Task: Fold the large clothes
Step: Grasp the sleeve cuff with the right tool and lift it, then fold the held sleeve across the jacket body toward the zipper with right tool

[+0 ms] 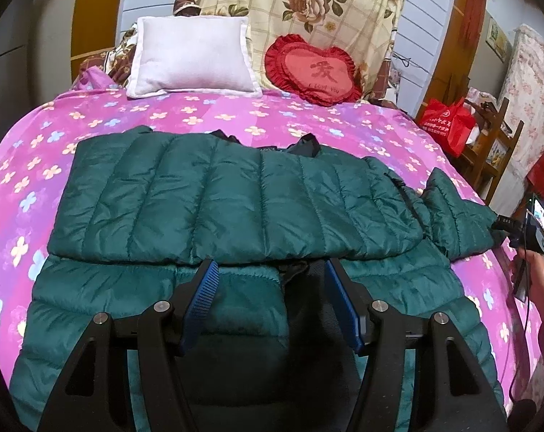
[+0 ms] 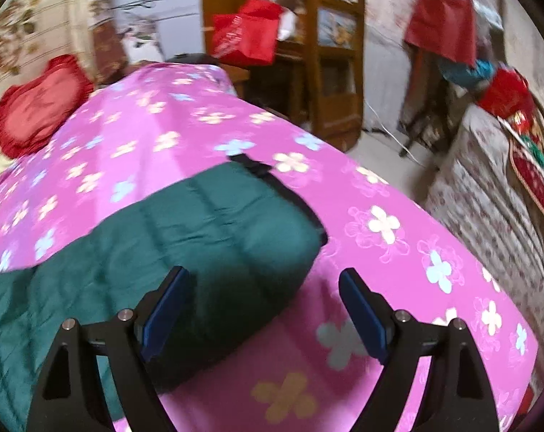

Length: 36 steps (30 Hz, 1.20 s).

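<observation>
The green puffer jacket (image 1: pixel 214 194) is lying on the pink flowered bed (image 1: pixel 27 187), one half folded over the other. Left gripper (image 1: pixel 270 270) sits over the near part, fingers wide, nothing in them. Further right, a sleeve (image 1: pixel 459 219) sticks out, and the right gripper (image 2: pixel 264 277) hovers by the jacket's edge, fingers wide too.

**Green quilted jacket folded across the frame**

A dark green, quilted puffer jacket (image 1: pixel 236 194) of shiny fabric lies flat across the middle of the left wrist view. One layer is folded over another, its edge running across the lower centre. A sleeve trails off at centre right. In the blurred right wrist view, its rounded end (image 2: pixel 214 230) fills the lower left.
</observation>
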{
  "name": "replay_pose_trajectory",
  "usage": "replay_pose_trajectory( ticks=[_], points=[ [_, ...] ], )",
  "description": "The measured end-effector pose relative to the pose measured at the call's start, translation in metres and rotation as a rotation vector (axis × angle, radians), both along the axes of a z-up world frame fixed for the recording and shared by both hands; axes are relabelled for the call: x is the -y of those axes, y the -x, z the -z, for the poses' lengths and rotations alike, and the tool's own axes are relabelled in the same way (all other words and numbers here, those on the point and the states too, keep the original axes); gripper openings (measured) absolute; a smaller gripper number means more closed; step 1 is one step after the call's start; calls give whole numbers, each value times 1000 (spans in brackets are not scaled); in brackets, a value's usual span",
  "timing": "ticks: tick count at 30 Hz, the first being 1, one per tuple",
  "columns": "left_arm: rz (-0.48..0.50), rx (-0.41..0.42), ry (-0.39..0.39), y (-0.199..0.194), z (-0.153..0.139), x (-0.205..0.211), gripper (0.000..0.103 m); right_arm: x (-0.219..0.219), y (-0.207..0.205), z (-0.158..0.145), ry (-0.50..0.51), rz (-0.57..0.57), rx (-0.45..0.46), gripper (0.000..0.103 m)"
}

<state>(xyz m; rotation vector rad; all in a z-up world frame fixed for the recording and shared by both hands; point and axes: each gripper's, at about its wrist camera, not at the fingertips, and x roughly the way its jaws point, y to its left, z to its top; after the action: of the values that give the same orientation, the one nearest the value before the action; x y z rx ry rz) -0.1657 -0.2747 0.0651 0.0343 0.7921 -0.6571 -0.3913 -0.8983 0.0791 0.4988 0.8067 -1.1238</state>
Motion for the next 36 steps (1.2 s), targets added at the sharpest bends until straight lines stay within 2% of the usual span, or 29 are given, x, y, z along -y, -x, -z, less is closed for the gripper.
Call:
replay_pose_trajectory(
  ticks=[5,7,8,9,12,15,18,23,29,36],
  points=[
    [-13,4,-6,-4,1,-3,42,25,-4,18,-51,34,12,88],
    [-17,2,-7,-5,2,-4,42,28,-4,22,-70,48,31,82],
    [-20,1,-10,-6,3,-4,42,30,-3,24,-86,43,64,71],
    [-23,-2,-12,-7,3,-5,42,30,-3,23,-71,41,74,47],
    [-39,-7,-22,-8,2,-7,42,25,-9,18,-59,-11,81,17],
    [-78,-4,-34,-10,-3,-14,42,13,-10,-2,-28,-81,111,14],
    [-99,-9,-11,-11,-9,-21,42,-7,-8,-32,1,-161,191,14],
    [-144,-8,-1,-15,-19,-34,42,-49,-14,-85,-14,-314,341,14],
    [-196,11,25,-19,-30,-56,42,-120,-50,-119,-39,-505,374,14],
    [-245,-12,47,-30,-31,-82,42,-222,-118,-130,-109,-749,342,13]
  ],
)
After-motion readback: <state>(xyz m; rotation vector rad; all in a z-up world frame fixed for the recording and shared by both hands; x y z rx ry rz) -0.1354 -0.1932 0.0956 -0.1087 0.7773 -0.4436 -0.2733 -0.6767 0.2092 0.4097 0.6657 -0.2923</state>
